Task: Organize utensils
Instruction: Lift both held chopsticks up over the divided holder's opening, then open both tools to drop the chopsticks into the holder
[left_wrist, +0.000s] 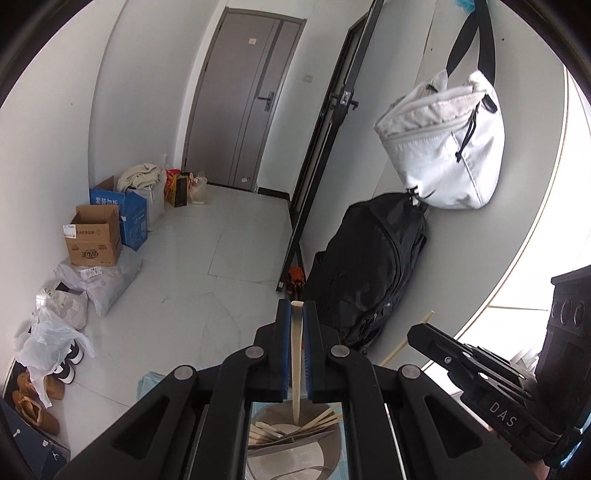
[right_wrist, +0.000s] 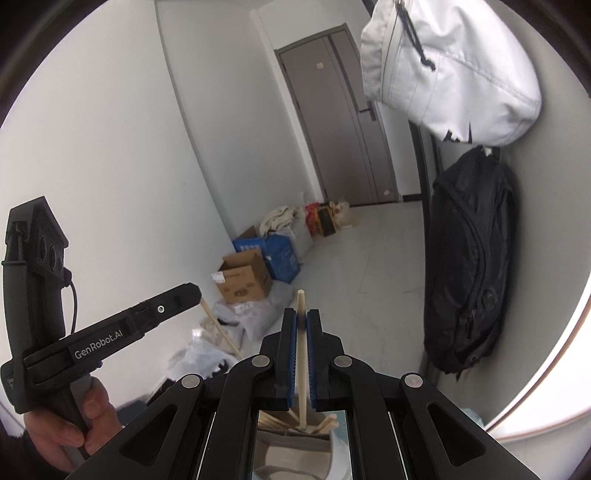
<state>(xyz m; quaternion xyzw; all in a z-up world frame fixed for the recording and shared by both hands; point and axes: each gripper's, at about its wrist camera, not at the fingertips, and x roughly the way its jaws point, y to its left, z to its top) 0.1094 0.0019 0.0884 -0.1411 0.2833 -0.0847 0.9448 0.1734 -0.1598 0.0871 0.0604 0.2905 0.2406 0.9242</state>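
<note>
While several pale chopsticks (left_wrist: 288, 430) already lie gathered in the container (left_wrist: 291, 452) glimpsed below the wrists, two are not yet put away, so the sorting looks partly done, by my reading. Pinched nearly closed, the left gripper (left_wrist: 296, 314) holds one flat pale chopstick (left_wrist: 296, 354) between its blue pads (left_wrist: 283, 347); the stick runs lengthwise along the jaws, its top just past the fingertips and its lower end pointing down toward the container. Likewise the right gripper (right_wrist: 301, 321) is clamped on a round chopstick (right_wrist: 301, 354), its tip poking above the pads, its foot near the pile (right_wrist: 291, 421). Both sticks remain to be dropped in
</note>
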